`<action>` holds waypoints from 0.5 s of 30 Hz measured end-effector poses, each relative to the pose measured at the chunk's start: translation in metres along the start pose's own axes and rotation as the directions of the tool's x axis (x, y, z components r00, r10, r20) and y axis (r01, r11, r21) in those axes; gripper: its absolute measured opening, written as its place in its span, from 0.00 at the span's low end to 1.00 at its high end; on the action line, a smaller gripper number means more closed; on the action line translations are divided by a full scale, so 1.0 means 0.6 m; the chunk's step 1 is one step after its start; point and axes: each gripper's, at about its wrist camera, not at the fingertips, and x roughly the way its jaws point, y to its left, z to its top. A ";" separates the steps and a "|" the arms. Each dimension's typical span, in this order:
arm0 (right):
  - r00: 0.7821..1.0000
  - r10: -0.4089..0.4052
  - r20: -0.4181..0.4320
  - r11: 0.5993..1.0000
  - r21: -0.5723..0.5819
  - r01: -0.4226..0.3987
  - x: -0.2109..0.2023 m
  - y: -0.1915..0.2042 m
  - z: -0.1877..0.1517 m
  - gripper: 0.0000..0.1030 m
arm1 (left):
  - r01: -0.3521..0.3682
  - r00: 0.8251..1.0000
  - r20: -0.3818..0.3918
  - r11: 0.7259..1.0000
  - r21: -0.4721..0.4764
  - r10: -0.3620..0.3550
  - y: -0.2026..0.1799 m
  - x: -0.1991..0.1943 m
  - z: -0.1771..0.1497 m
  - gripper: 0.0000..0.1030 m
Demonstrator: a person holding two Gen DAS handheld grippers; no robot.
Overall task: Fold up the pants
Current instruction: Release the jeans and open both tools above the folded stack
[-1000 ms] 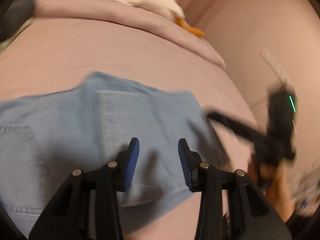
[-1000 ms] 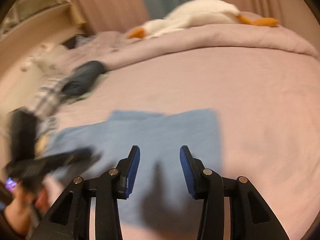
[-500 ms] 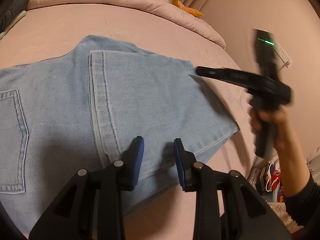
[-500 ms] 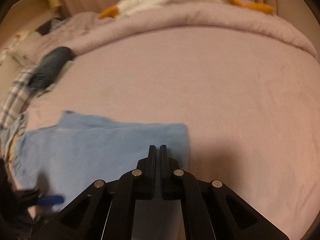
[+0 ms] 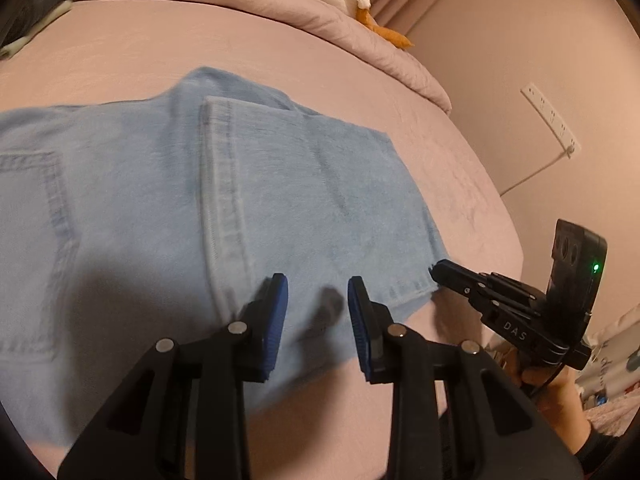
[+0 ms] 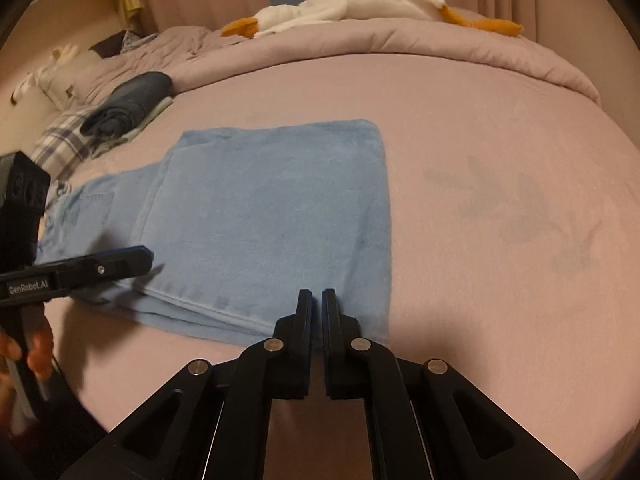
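A bed (image 6: 460, 128) with a mauve-pink sheet is filling both views, with a bunched quilt (image 6: 360, 46) of the same colour lying along its far side against pinkish curtains. A white plush goose (image 6: 360, 0) with an orange beak and feet is resting on the quilt. At the bed's left edge a rolled dark garment (image 6: 128, 106) is sitting on plaid fabric (image 6: 60, 140). A white power strip (image 5: 550, 120) is hanging on the wall in the left wrist view.

White lettering is showing on both tools: "GenRobot.AI" on the side of the left gripper (image 6: 148, 258) in the right wrist view, and "DAS" on the right gripper (image 5: 436, 272) in the left wrist view, below a black module with a lit green light.

The light-blue jeans (image 6: 272, 216) are lying folded on the sheet, a leg doubled back over the seat, with a back pocket facing up.

The left gripper (image 5: 316, 312) is hovering over the near edge of the jeans with its blue pads a little apart and nothing pinched between them. The right gripper (image 6: 316, 300) is pointing at the near right corner of the folded jeans, its jaws pressed together; whether any denim is caught between them cannot be told.
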 end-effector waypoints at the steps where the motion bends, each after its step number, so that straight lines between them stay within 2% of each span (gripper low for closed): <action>1: 1.000 0.003 0.000 1.000 -0.016 -0.003 -0.007 0.006 -0.002 0.05 | 0.021 1.000 0.009 1.000 -0.014 -0.021 0.004 -0.016 -0.007 0.32; 2: 1.000 0.005 0.001 0.999 -0.039 -0.005 -0.016 0.015 -0.006 0.07 | 0.038 0.999 0.023 0.999 -0.036 -0.037 0.013 -0.039 -0.018 0.34; 4: 1.000 0.017 0.003 0.998 -0.061 -0.016 -0.015 0.028 -0.008 0.12 | -0.007 0.998 0.066 0.998 -0.062 0.012 0.027 -0.081 -0.041 0.60; 5: 0.999 0.042 0.004 0.997 -0.069 -0.042 -0.016 0.035 -0.010 0.12 | -0.017 0.995 0.098 0.996 -0.088 0.026 0.040 -0.107 -0.056 0.62; 7: 0.997 0.073 0.008 0.994 -0.078 -0.072 -0.010 0.054 -0.008 0.13 | 0.012 0.990 0.143 0.988 -0.152 0.010 0.067 -0.148 -0.079 0.62; 10: 0.994 0.109 0.009 0.987 -0.120 -0.107 0.000 0.092 0.000 0.14 | 0.007 0.977 0.206 0.958 -0.286 0.054 0.118 -0.207 -0.116 0.62; 13: 0.991 0.137 0.013 0.975 -0.181 -0.132 0.008 0.130 0.010 0.14 | 0.011 0.966 0.240 0.910 -0.415 0.098 0.168 -0.237 -0.147 0.62; 15: 0.987 0.162 -0.001 0.966 -0.203 -0.159 0.015 0.151 0.016 0.14 | 0.043 0.962 0.254 0.871 -0.490 0.095 0.197 -0.241 -0.162 0.62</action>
